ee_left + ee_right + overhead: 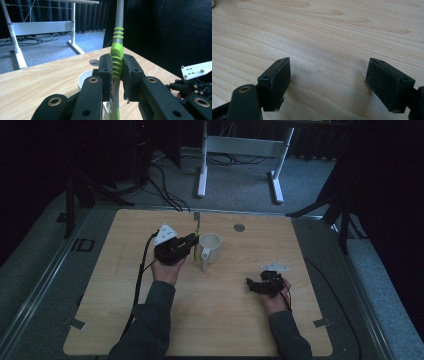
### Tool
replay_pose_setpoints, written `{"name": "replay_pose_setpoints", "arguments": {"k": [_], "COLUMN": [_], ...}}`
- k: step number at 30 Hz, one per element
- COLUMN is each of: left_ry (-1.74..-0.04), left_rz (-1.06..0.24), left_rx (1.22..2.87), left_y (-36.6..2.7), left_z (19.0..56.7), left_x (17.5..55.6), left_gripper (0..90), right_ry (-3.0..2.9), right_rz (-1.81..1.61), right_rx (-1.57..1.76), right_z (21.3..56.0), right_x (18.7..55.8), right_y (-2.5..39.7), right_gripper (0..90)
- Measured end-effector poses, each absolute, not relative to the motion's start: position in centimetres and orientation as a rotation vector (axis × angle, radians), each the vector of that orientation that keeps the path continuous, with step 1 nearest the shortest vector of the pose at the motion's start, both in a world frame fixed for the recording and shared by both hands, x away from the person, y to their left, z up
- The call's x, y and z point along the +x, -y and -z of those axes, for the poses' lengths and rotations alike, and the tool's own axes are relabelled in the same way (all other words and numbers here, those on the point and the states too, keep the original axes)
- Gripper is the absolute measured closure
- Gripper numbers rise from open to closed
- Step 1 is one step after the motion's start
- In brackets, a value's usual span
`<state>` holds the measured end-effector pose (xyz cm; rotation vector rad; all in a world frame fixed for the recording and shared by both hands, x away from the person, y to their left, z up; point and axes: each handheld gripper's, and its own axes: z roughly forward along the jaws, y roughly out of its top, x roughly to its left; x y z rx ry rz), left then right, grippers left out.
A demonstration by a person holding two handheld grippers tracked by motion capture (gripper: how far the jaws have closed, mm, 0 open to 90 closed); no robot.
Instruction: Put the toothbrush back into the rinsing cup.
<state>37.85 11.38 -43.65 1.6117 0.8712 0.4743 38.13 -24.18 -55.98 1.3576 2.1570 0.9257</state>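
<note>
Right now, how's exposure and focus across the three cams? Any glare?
High view: underexposed, dim, surroundings nearly black; the table and white mug stay legible. Left gripper view: brighter, the left tool and green toothbrush sharp, background slightly soft. Right gripper view: evenly lit, wood grain crisp, the right tool casts soft shadows. No glare in any view.

Right tongs spread wide, apparently just above bare wooden table
</note>
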Motion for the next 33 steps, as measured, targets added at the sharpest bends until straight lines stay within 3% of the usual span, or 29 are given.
{"name": "replay_pose_setpoints", "arguments": {"k": [33], "left_ry": [-0.887], "left_rz": [-0.495], "left_rx": [1.581], "left_y": [-9.8], "left_z": [43.9], "left_x": [38.8], "left_gripper": [78.6], "right_ry": [-2.158], "right_rz": [-0.926], "right_rx": [1.357], "right_z": [56.0], "right_x": [38.1], "right_y": [24.2], "right_gripper": [19.8]}}
